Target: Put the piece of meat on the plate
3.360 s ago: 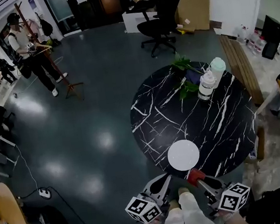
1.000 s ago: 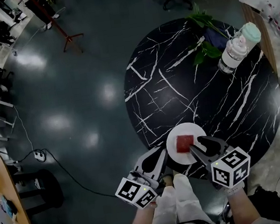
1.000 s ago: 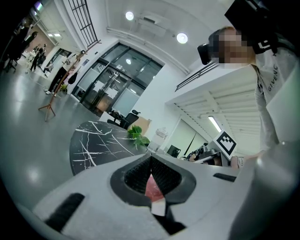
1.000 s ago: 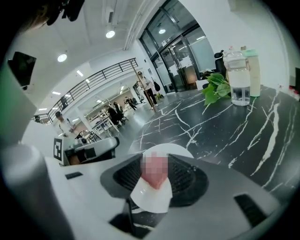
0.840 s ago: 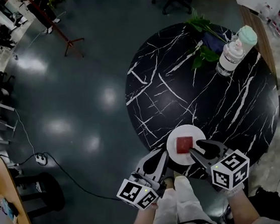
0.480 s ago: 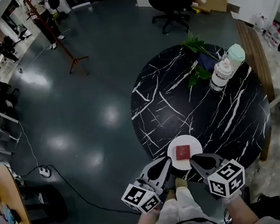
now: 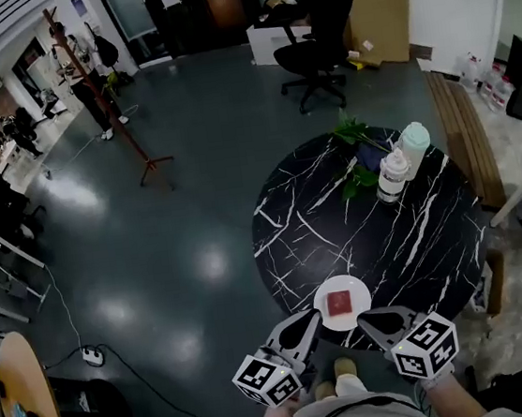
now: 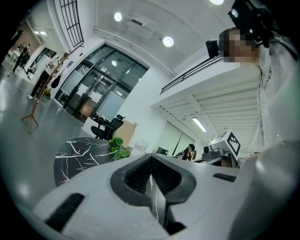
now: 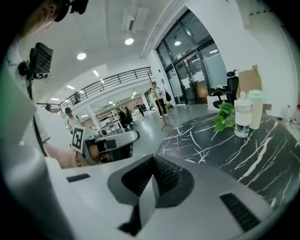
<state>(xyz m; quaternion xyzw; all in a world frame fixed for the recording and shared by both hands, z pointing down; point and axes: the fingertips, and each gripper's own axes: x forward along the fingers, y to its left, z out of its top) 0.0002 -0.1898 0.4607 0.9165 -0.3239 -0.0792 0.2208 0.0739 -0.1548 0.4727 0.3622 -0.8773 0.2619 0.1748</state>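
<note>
Closest in, the left gripper (image 7: 310, 321) and right gripper (image 7: 366, 318) sit side by side at the near edge of the round black marble table (image 7: 377, 231), tips angled in toward the plate. In the left gripper view the jaws are pressed together with nothing between them. Same deal in the right gripper view: jaws closed up tight and empty. A shoe (image 7: 344, 368) pokes out between the two grippers in the head view.

Just past the tips is the white plate (image 7: 325, 296), right at the table's near edge, and the piece of meat (image 7: 341, 302) lies flat in the middle of it, a dark red square. Neither gripper is touching it.

The middle of the table is bare marble. At the far side there's a clear bottle (image 7: 389, 176) with a mint-capped bottle (image 7: 414, 146) just beside it, and a leafy green plant (image 7: 357, 156) lying to their left.

Way beyond the table: a black office chair (image 7: 314, 43), a cardboard box (image 7: 376, 9), and a coat stand (image 7: 105, 94) off to the far left.
</note>
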